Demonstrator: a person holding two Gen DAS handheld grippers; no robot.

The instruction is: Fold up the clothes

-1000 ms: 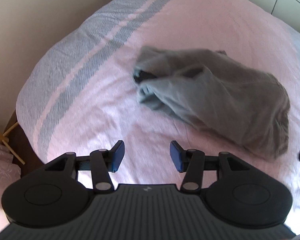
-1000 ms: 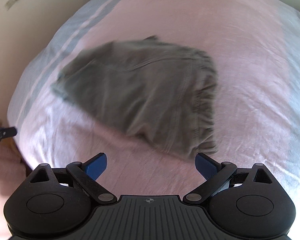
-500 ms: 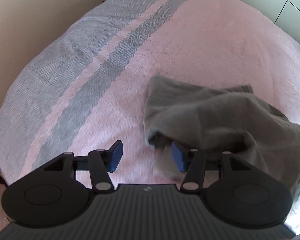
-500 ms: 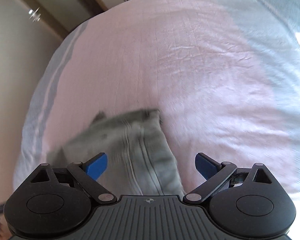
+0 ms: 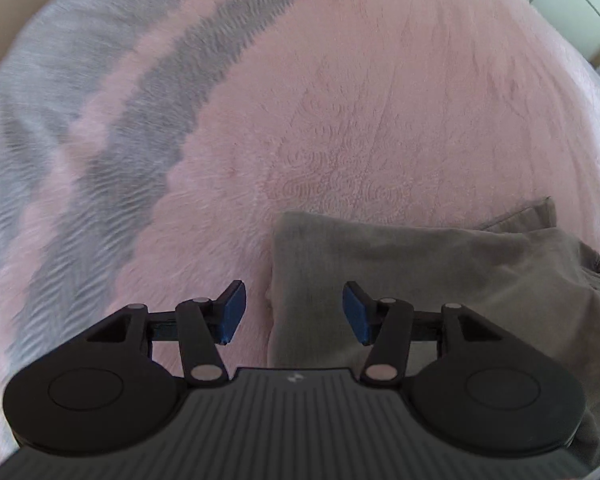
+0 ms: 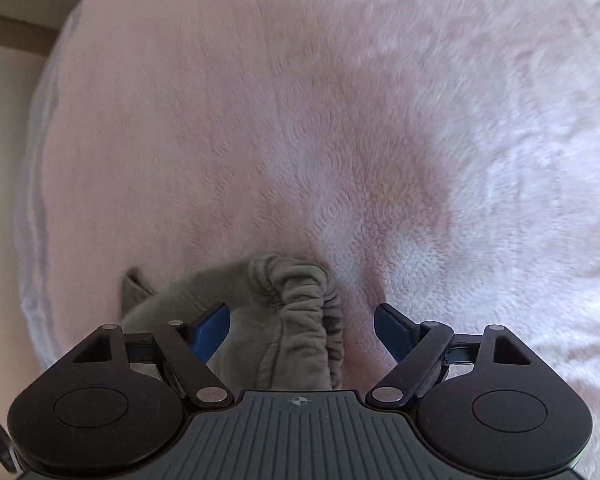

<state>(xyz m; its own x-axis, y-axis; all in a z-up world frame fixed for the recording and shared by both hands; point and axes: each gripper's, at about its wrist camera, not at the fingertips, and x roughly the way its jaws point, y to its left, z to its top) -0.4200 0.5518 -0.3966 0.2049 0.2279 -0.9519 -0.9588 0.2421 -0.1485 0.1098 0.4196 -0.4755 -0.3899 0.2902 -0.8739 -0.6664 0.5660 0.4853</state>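
While both tools point steeply down at the bed, the left gripper (image 5: 292, 312) sits at the bottom of its own view with its blue pads (image 5: 233, 312) set moderately apart and nothing pinched between them. The left edge of the grey garment (image 5: 420, 276) runs up through the gap between those pads, with pink cover showing beside it on the left, and neither pad touches the cloth as far as I can judge. From there the garment spreads toward the lower right of the frame, lying flat and fairly smooth, with a small folded corner poking up at its far edge.

At the bottom of the right wrist view, the right gripper (image 6: 302, 334) has its jaws wide but closing. The gathered, elastic-looking band of the grey garment (image 6: 300, 308) bunches up between them, nearer the left blue pad (image 6: 212, 330), which may be brushing the fabric, though blur makes that hard to say; the right-hand pad stands clear of it over bare cover.

Beyond the garment, the fluffy pink bedspread (image 5: 380, 100) fills the middle and top of both views. Broad grey stripes (image 5: 188, 92) cross it diagonally in the upper left of the left wrist view. A pale wall shows at the far left of the right wrist view.
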